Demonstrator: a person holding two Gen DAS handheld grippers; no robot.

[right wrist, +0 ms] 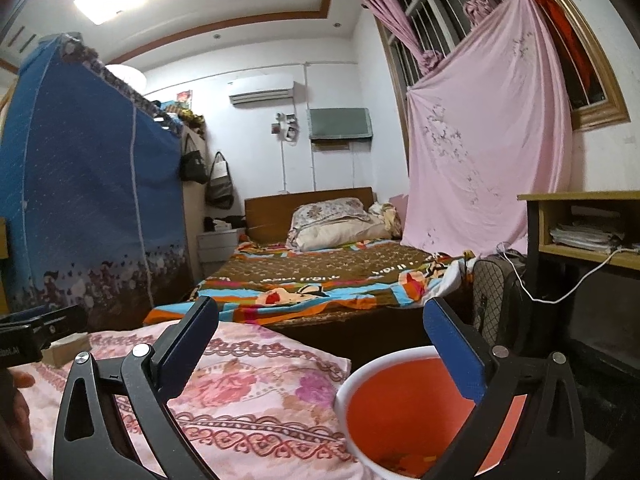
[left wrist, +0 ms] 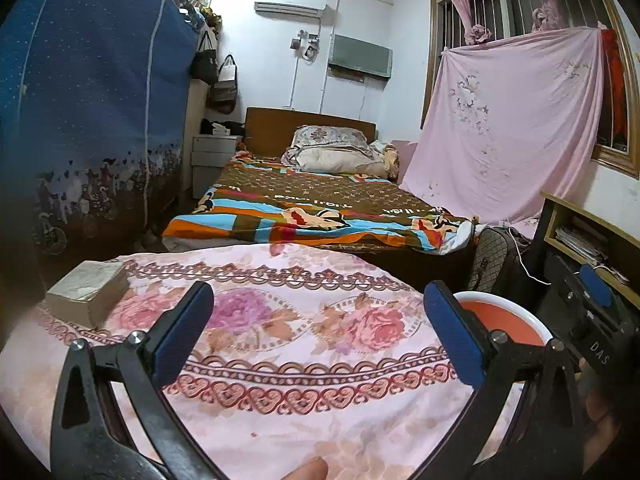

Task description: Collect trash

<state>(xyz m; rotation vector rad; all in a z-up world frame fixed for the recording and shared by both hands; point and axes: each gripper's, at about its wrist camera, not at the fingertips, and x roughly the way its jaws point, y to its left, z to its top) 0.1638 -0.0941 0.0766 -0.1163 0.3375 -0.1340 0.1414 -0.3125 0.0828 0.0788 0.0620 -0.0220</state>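
Observation:
An orange bucket with a white rim (right wrist: 404,412) stands at the right of a table covered in a pink floral cloth (right wrist: 248,392); some scraps lie at its bottom. My right gripper (right wrist: 320,332) hangs open, its right finger over the bucket's mouth, nothing held. My left gripper (left wrist: 318,312) is open and empty above the floral cloth (left wrist: 304,340), with the bucket (left wrist: 504,324) just beyond its right finger. A pale box (left wrist: 86,290) lies on the cloth at the far left. The right gripper's body (left wrist: 592,320) shows at the right edge of the left wrist view.
Behind the table stands a bed with a colourful blanket (left wrist: 320,204) and pillows. A blue fabric wardrobe (left wrist: 88,120) fills the left. A pink sheet (right wrist: 480,152) hangs over the window. A wooden shelf with papers (right wrist: 584,232) and a dark bag (right wrist: 500,300) are on the right.

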